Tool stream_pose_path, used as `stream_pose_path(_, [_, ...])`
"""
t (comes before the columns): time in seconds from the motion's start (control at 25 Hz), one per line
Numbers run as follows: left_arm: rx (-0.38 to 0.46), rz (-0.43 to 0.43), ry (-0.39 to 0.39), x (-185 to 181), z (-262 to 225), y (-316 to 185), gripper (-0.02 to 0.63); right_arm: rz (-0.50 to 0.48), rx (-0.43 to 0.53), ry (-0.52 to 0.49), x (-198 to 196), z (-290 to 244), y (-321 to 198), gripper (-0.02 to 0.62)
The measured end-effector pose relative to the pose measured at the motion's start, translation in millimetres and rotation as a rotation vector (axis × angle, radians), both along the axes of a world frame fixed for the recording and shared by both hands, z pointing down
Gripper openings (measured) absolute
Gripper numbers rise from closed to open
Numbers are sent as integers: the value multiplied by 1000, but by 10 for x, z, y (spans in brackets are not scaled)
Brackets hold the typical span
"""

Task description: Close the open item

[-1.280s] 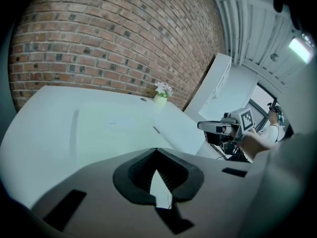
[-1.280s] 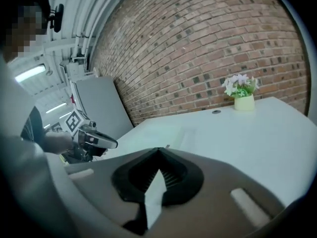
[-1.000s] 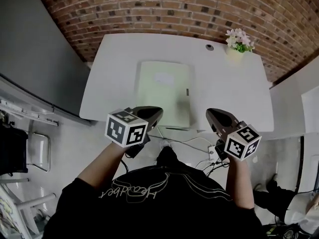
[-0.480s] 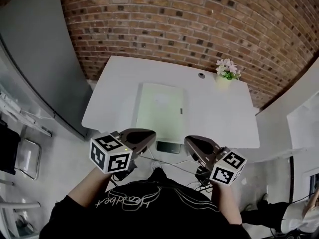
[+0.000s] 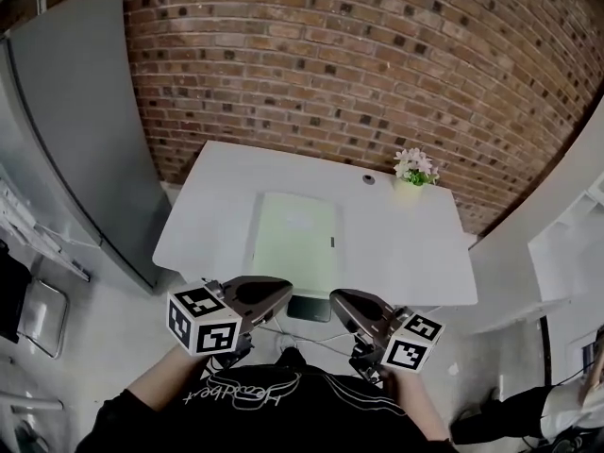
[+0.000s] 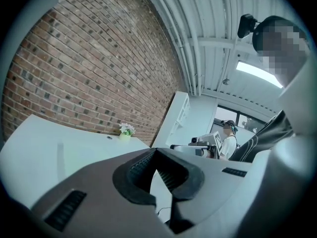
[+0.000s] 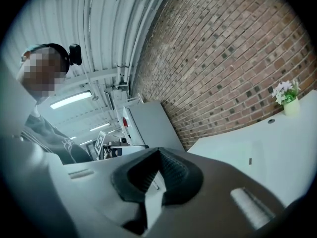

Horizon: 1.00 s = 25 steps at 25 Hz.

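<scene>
A pale green flat folder (image 5: 293, 237) lies shut on the white table (image 5: 406, 253), with a small dark tab (image 5: 332, 243) on its right edge. A dark piece (image 5: 308, 308) shows at the table's front edge below it. Both grippers hang short of the table, close to my body. My left gripper (image 5: 285, 291) (image 6: 156, 151) has its jaws together and holds nothing. The right gripper (image 5: 335, 297) (image 7: 158, 151) is shut and empty too. Neither touches the folder.
A small pot of flowers (image 5: 413, 170) (image 6: 126, 129) (image 7: 286, 96) stands at the table's back right, near a round cable hole (image 5: 369, 180). A brick wall (image 5: 330, 64) runs behind. A grey cabinet (image 5: 80, 121) stands left. Cables (image 5: 316, 340) lie on the floor.
Both grippers have drawn back from the table's front edge toward my body and come closer together. The view has tilted up, so the table sits farther off.
</scene>
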<state>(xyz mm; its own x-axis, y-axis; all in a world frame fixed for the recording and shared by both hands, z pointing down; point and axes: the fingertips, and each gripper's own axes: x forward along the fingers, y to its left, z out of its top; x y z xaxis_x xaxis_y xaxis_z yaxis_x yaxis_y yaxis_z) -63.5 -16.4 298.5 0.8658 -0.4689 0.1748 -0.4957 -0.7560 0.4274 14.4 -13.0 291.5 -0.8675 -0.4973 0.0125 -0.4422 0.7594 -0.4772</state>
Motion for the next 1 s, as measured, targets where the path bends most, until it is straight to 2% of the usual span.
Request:
stream_pose_path(0.36, [8,23,-1,81,-11,-17,2,22,-7,-2,40,-12,-66,3])
stream_pose_path(1.0, [-15,23,-31,52,247,-165,2,48,-45,4,19,203,-204,3])
